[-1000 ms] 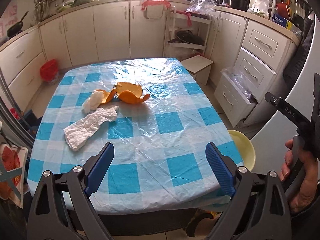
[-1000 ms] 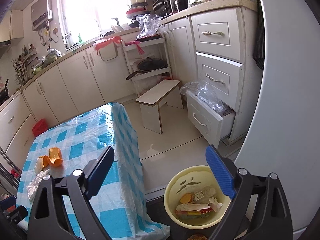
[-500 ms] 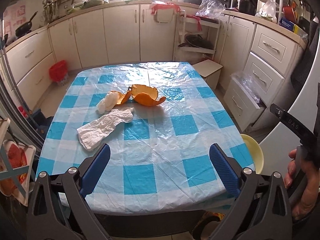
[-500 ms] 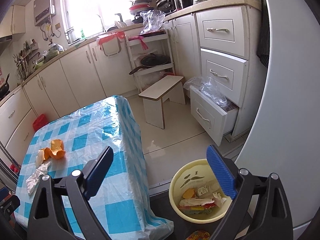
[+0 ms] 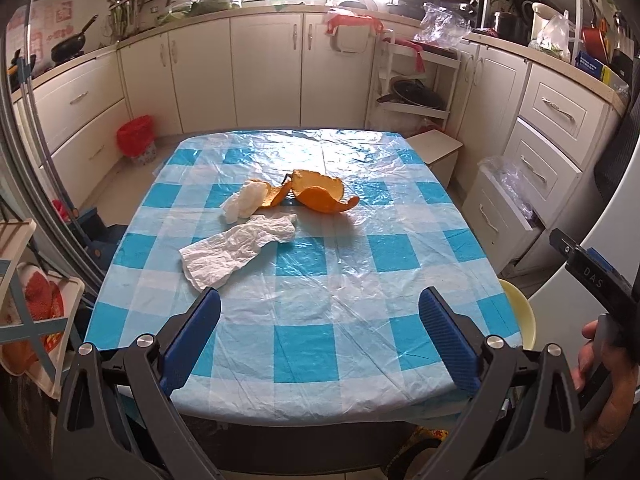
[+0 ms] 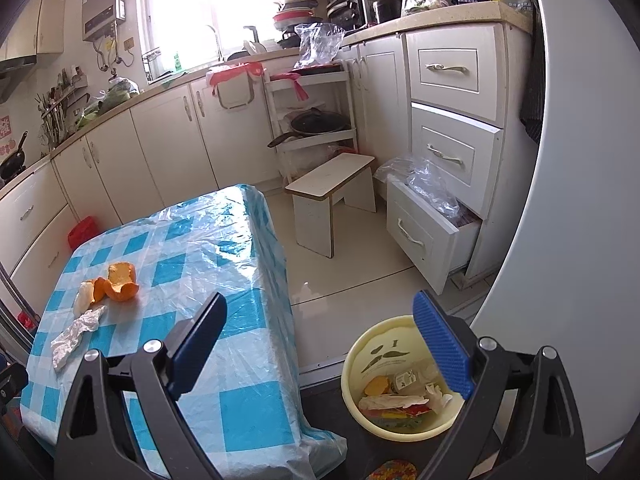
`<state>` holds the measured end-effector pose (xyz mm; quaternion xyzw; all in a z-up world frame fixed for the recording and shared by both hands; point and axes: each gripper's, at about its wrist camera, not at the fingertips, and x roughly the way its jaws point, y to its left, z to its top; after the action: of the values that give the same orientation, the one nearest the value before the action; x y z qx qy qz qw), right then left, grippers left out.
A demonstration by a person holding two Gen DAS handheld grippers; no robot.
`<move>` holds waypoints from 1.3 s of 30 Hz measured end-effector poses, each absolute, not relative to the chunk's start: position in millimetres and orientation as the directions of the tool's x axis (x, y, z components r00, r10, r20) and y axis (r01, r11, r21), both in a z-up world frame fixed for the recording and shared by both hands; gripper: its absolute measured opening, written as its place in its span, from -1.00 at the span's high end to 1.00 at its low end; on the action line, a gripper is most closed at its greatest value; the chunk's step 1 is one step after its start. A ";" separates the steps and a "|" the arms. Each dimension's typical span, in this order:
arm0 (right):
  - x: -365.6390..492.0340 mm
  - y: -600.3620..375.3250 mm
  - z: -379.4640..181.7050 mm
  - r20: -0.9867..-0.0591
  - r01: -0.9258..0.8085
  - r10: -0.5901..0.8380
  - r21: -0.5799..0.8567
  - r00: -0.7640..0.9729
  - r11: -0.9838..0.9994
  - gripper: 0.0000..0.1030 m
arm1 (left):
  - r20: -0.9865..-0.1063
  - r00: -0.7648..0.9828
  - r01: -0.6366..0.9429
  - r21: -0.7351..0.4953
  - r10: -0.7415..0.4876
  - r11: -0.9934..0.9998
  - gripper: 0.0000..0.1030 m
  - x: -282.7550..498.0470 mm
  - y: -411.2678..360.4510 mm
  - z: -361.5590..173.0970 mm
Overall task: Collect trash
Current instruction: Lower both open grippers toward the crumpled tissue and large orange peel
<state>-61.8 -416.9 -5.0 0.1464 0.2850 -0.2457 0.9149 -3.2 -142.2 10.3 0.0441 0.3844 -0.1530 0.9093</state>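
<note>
Orange peel (image 5: 316, 196) and a white peel piece (image 5: 245, 203) lie mid-table on the blue checked cloth (image 5: 320, 280). A crumpled white tissue (image 5: 236, 250) lies just in front of them. My left gripper (image 5: 319, 308) is open and empty over the table's near edge, short of the tissue. My right gripper (image 6: 320, 316) is open and empty, held off the table's right side above a yellow bin (image 6: 356, 364) with trash in it. The peel (image 6: 118, 280) and the tissue (image 6: 76, 332) also show in the right wrist view.
The bin's rim (image 5: 520, 312) shows beside the table's right edge. A small white stool (image 6: 332, 196) stands on the floor beyond. A bottom drawer (image 6: 424, 236) is pulled open with a plastic bag in it. A red bin (image 5: 135, 136) stands by the cabinets.
The left gripper has drifted left and slightly forward, so the table sits more centred. The right gripper has shifted a little; the bin and table look nearer. Both stay open.
</note>
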 end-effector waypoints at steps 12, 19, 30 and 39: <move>-58.5 -406.1 -5.2 -0.580 0.499 -0.349 0.117 0.737 0.859 -0.76 | -0.722 0.669 0.240 -0.013 -0.175 0.971 -0.85 5.5 -123.3 -0.2; -54.5 -400.5 -6.8 -0.582 0.482 -0.334 0.116 0.741 0.868 -0.76 | -0.724 0.670 0.229 -0.010 -0.165 0.973 -0.85 6.7 -121.4 -2.7; -50.7 -395.7 -8.2 -0.583 0.460 -0.314 0.117 0.750 0.880 -0.76 | -0.733 0.662 0.219 -0.010 -0.156 0.976 -0.85 10.6 -118.2 -8.9; -43.0 -388.9 -10.3 -0.588 0.438 -0.295 0.114 0.753 0.892 -0.76 | -0.745 0.651 0.200 -0.016 -0.145 0.980 -0.85 19.9 -110.7 -17.8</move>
<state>-43.0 -388.9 -10.3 0.1232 0.2904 -0.1973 0.9282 19.9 -110.7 -17.8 0.0340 0.4066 -0.0952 0.9080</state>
